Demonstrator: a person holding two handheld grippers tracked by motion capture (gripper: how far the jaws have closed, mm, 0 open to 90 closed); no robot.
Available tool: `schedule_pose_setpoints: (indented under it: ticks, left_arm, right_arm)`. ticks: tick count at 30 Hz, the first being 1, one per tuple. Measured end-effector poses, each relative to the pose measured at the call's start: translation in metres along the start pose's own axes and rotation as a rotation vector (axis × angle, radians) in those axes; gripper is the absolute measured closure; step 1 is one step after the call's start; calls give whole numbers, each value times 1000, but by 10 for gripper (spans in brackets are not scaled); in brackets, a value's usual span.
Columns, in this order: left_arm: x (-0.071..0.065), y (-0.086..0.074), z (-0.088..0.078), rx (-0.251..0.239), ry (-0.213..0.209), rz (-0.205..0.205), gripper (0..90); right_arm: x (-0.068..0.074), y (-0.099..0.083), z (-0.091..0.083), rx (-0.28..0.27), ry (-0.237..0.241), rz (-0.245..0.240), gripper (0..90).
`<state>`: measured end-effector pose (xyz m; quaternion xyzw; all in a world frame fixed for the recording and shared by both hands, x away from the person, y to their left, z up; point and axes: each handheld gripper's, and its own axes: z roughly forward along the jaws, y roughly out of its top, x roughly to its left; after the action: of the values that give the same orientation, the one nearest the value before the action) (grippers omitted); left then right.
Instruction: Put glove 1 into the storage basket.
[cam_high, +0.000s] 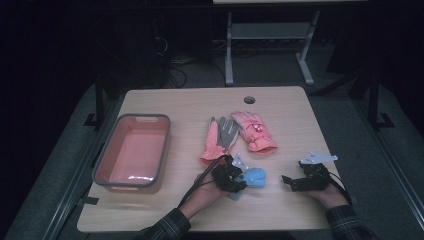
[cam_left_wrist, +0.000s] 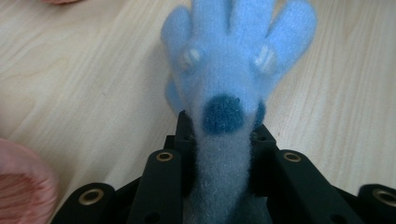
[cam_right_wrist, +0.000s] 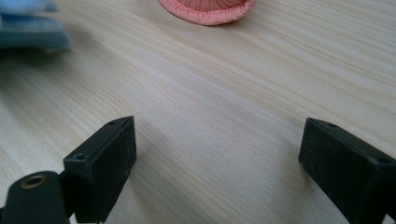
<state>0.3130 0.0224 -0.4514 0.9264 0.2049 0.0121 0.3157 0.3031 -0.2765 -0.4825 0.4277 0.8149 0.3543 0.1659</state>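
A fluffy light-blue glove (cam_high: 255, 176) lies on the wooden table (cam_high: 165, 102) near its front edge. My left gripper (cam_high: 239, 179) is shut on its cuff end. In the left gripper view the two black jaws squeeze the blue glove (cam_left_wrist: 233, 70) between them, at the left gripper (cam_left_wrist: 223, 140), and the glove's fingers spread out ahead with a dark blue patch on top. My right gripper (cam_high: 287, 181) rests to the right of the blue glove. In its own view the right gripper (cam_right_wrist: 217, 154) stands open over bare wood, and the blue glove (cam_right_wrist: 28, 28) shows at the top left.
A pink glove with a grey palm (cam_high: 218, 140) and a padded pink glove (cam_high: 255, 131) lie just behind the grippers. A pink cuff (cam_right_wrist: 208, 9) shows ahead of the right gripper. An orange tub with a grey rim (cam_high: 165, 145) stands at the left.
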Motion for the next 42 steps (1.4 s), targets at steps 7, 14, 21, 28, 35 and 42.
schedule_pose_setpoints:
  ticks: [7, 14, 21, 28, 35, 42]
  left_arm:
    - [3, 4, -19, -38, -34, -20, 715]
    - [8, 7, -43, -78, -40, -48, 714]
    - [19, 9, -65, -92, -10, -51, 711]
    - [32, 10, -87, -104, 27, -62, 710]
    - [46, 6, -107, -127, 68, -94, 708]
    - [61, 2, -127, -152, 125, -131, 708]
  right_arm:
    - [0, 1, 2, -1, 8, -3, 104]
    - [-1, 3, 3, 2, 9, -4, 100]
    - [-1, 4, 4, 0, 7, -4, 98]
    - [-1, 4, 4, 0, 8, -4, 98]
    - [-1, 4, 4, 0, 7, -5, 98]
    - [0, 3, 3, -1, 8, -7, 98]
